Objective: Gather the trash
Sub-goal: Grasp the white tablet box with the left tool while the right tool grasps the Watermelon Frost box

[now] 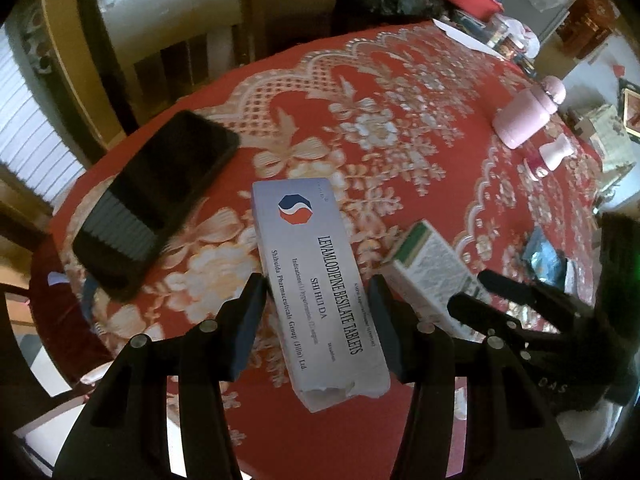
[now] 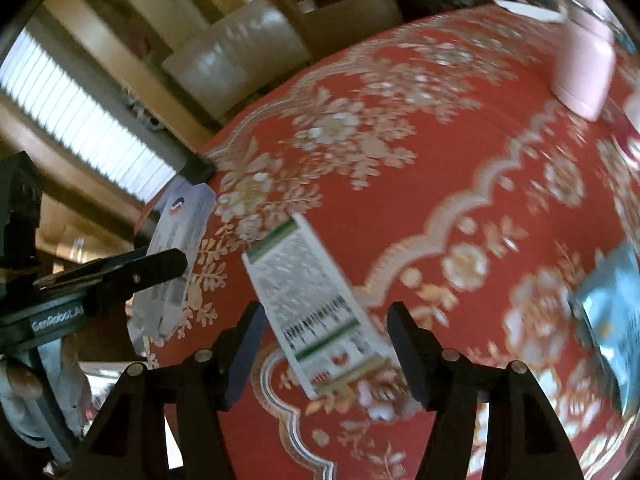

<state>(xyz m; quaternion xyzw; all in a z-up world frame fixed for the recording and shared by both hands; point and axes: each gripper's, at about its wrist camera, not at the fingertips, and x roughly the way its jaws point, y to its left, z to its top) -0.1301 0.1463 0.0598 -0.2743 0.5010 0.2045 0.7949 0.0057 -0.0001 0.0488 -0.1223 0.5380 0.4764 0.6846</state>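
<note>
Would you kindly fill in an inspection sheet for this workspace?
Surface: table in red floral cloth.
Job's things: tablet box between left fingers; green-striped box between right fingers.
Clutter: phone, pink bottle, blue packet.
Grippers: left gripper closing around tablet box, contact unclear; right gripper open.
Cables: nothing seen.
Surroundings: wooden chair.

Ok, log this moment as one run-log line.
left gripper: shut on tablet box | right gripper: open around green-striped box, not yet gripped | red tablecloth
</note>
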